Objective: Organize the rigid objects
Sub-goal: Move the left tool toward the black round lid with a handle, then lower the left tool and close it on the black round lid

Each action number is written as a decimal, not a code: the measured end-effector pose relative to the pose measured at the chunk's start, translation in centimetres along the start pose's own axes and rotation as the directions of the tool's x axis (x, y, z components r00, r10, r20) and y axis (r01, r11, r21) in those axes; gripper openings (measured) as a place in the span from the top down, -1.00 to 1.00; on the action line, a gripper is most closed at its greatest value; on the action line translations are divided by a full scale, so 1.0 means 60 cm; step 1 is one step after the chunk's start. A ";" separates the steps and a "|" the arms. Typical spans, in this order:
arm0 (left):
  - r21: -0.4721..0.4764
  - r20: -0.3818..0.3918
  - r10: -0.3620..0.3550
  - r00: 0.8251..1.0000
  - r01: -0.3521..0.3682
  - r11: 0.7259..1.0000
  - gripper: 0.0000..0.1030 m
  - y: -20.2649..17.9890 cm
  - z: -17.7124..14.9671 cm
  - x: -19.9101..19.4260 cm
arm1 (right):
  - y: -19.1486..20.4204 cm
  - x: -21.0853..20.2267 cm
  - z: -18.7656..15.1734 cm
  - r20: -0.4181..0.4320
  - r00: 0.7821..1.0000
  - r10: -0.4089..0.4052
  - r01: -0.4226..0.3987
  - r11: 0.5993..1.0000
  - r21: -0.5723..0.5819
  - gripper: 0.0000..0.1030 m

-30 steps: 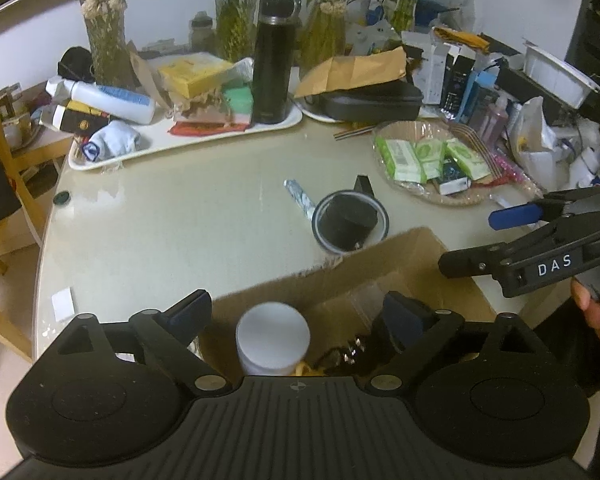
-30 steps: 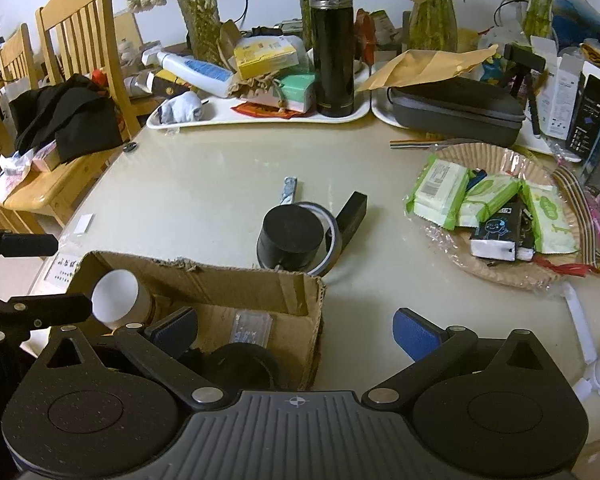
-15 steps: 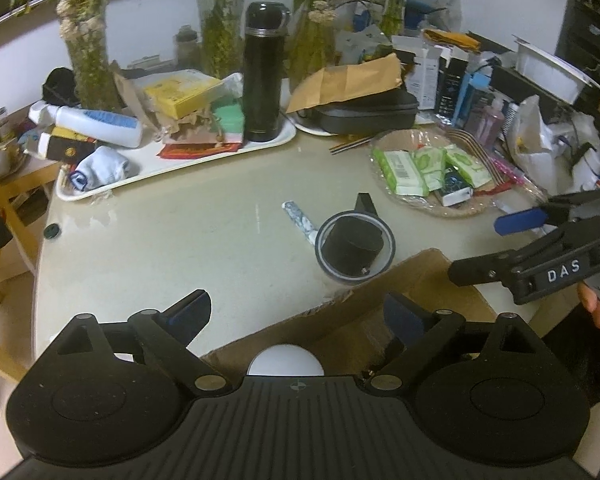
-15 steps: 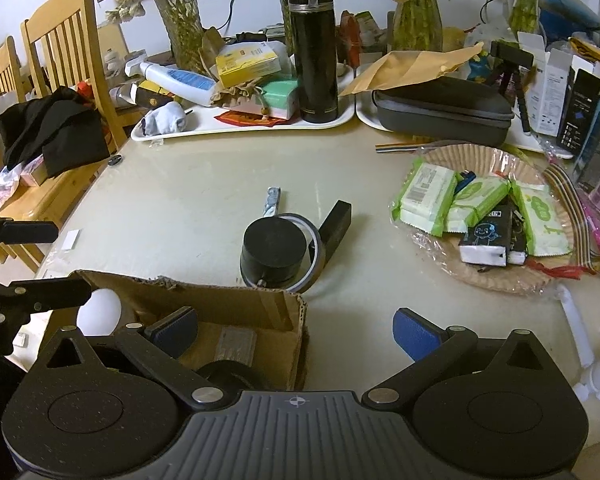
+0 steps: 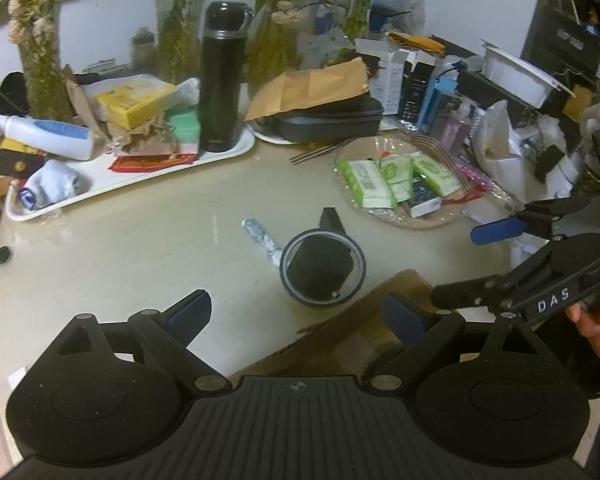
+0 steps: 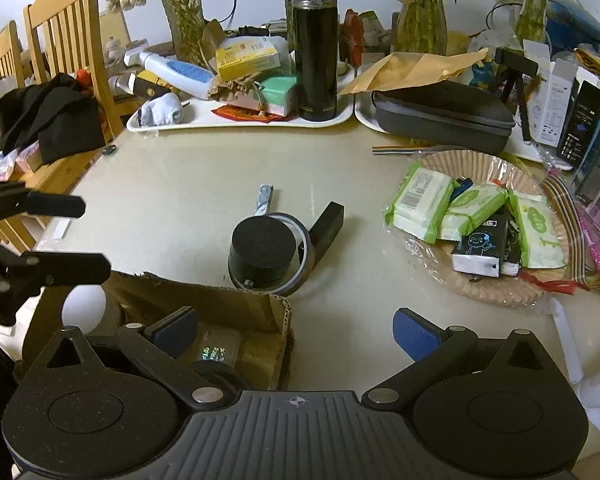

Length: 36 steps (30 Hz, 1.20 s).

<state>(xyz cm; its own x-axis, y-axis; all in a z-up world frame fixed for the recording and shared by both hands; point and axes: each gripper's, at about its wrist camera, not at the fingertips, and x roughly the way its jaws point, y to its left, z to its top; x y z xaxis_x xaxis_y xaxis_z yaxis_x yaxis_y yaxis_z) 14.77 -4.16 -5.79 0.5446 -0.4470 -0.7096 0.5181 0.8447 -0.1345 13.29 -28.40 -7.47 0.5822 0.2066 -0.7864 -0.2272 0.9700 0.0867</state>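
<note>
Right wrist view: the right hand-held gripper (image 6: 294, 334) is hanging at the lower centre of the frame, blue-padded fingers spread wide and pinching nothing.
Left wrist view: the left hand-held gripper (image 5: 298, 314) is sitting at the bottom centre, likewise spread and empty.
Task's thing: a short black matt cylinder (image 6: 263, 253) is standing upright at the frame's middle on the pale glossy counter (image 6: 172, 184), inside a thin dark tape ring (image 6: 300, 258) that is leaning against it.
Neighbours: a slim black rectangular block (image 6: 329, 225) is lying just right of the ring; a small silver foil-wrapped stick (image 6: 263, 199) is lying just above it.
Destination, judged: the open brown corrugated cardboard box (image 6: 216, 304) at lower left, its torn rim just below the cylinder, is already holding a white round-lidded jar (image 6: 83, 307) and other items I cannot make out.
Handling, judged: the cylinder is looking rigid and solid, probably weighty, with a dull, grippy surface; a small screw or knob is showing near its base.
Where to hold: across the curved side wall near the top, above the ring, so the loose ring is not dragged along.
Tape ring: thin, light, smooth; likely to slide or topple.
Background: a tall glossy black metal flask (image 6: 314, 46) is standing on a white plastic tray (image 6: 204, 120) in the upper centre.
</note>
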 end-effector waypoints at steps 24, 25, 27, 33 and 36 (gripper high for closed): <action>0.213 -0.192 -0.029 0.981 0.071 0.974 -0.66 -0.042 0.080 0.138 | 0.002 0.004 -0.002 -0.050 0.999 -0.009 0.007 0.999 -0.046 -1.00; 0.219 -0.204 -0.027 0.979 0.073 0.973 -0.64 -0.045 0.083 0.145 | 0.002 0.003 -0.003 -0.050 0.999 -0.008 0.005 0.999 -0.049 -1.00; 0.233 -0.232 -0.021 0.972 0.077 0.970 -0.63 -0.052 0.090 0.160 | 0.002 0.002 -0.003 -0.045 0.999 -0.007 0.004 0.998 -0.055 -1.00; 0.262 -0.316 0.014 0.949 0.073 0.962 -0.37 -0.072 0.103 0.205 | -0.009 -0.001 -0.003 -0.040 0.999 0.002 -0.004 0.999 -0.036 -1.00; 0.263 -0.355 0.029 0.934 0.070 0.962 -0.35 -0.077 0.107 0.223 | -0.015 -0.002 -0.004 -0.039 0.999 0.002 -0.003 1.000 -0.023 -1.00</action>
<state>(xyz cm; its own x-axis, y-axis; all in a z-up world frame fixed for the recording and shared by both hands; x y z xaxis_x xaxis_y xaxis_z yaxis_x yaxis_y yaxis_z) 23.91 -15.95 -10.24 0.2894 -0.2888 -0.9126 0.7102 0.7040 0.0024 13.25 -29.32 -7.58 0.5507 0.2032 -0.8096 -0.2469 0.9662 0.0746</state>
